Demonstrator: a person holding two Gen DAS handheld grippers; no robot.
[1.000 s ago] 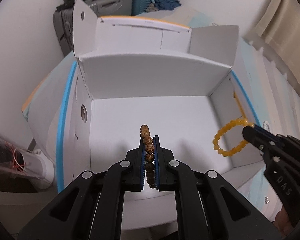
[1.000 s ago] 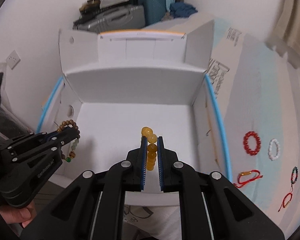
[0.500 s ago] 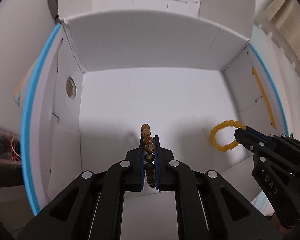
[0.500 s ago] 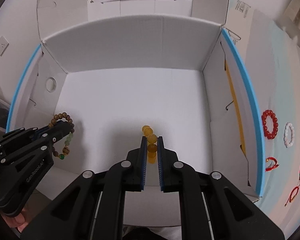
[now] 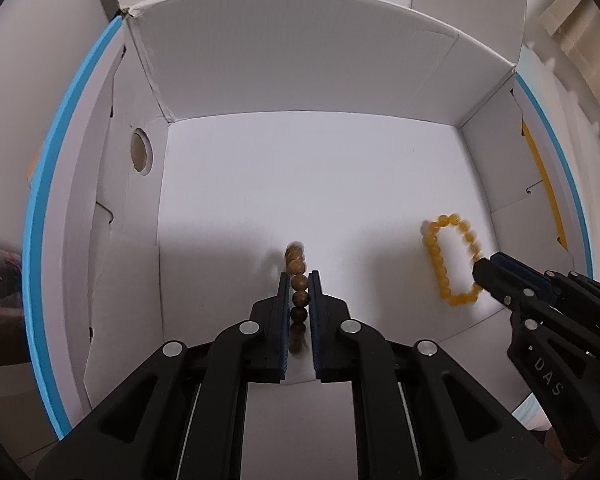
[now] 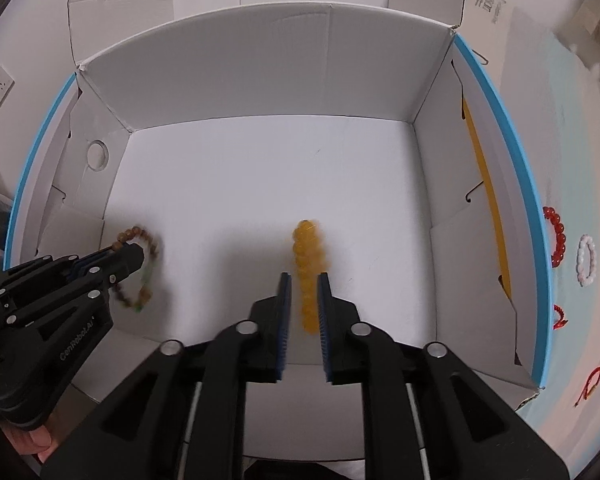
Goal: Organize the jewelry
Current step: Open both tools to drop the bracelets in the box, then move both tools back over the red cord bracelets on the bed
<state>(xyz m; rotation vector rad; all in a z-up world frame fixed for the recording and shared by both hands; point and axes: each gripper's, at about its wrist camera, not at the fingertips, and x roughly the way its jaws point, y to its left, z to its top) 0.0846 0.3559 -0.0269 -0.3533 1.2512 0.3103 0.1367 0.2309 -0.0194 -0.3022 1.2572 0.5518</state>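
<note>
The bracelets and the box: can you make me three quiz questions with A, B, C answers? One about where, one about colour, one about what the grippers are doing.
1. Where are the red bracelet and white bracelet?
A inside the box
B outside the box, to its right
C in a gripper

2. What colour is the bracelet in the right gripper?
A yellow
B blue
C black

3. What is the left gripper doing?
A hanging open
B pinching a brown bracelet
C pushing the box

Answers: 1 B, they lie past the blue-edged wall. 2 A, yellow beads. 3 B, beads sit between its fingers.
</note>
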